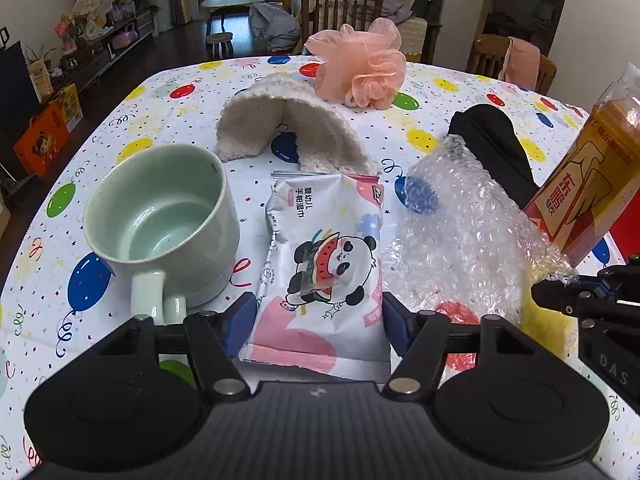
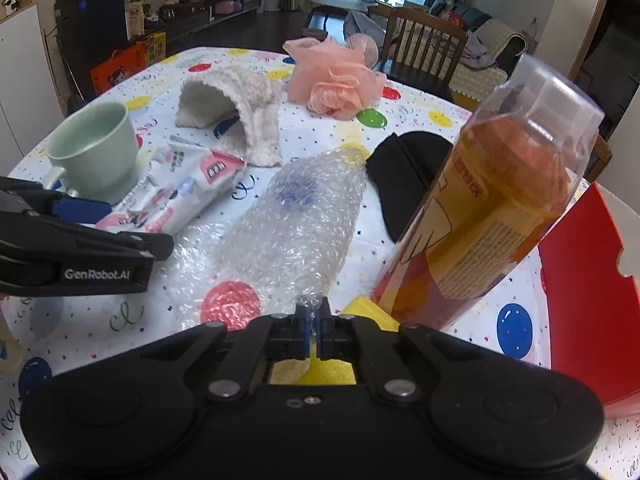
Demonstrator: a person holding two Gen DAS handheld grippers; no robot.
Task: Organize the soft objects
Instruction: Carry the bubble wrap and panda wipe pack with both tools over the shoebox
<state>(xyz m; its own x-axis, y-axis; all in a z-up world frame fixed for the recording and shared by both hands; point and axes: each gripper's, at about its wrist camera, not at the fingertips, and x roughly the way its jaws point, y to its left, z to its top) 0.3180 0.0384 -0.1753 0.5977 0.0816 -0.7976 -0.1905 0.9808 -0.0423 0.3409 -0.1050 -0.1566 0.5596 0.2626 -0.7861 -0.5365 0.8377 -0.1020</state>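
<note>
A wet-wipes pack (image 1: 320,264) with a panda print lies on the balloon-print tablecloth (image 1: 132,128). My left gripper (image 1: 319,316) has a blue pad pressed against each long side of it. To its right spreads a sheet of bubble wrap (image 1: 464,224) (image 2: 296,224). My right gripper (image 2: 312,320) is shut, pinching the near edge of the sheet between its pads. Farther back lie a cream knitted hat (image 1: 280,128) (image 2: 240,120), a pink mesh bath pouf (image 1: 360,68) (image 2: 336,76) and a black cloth piece (image 1: 496,144) (image 2: 408,168).
A pale green mug (image 1: 160,216) stands just left of the wipes pack. A tall bottle with an orange label (image 2: 500,200) leans right of the bubble wrap, next to a red box (image 2: 580,280). Wooden chairs (image 1: 340,4) stand behind the table's far edge.
</note>
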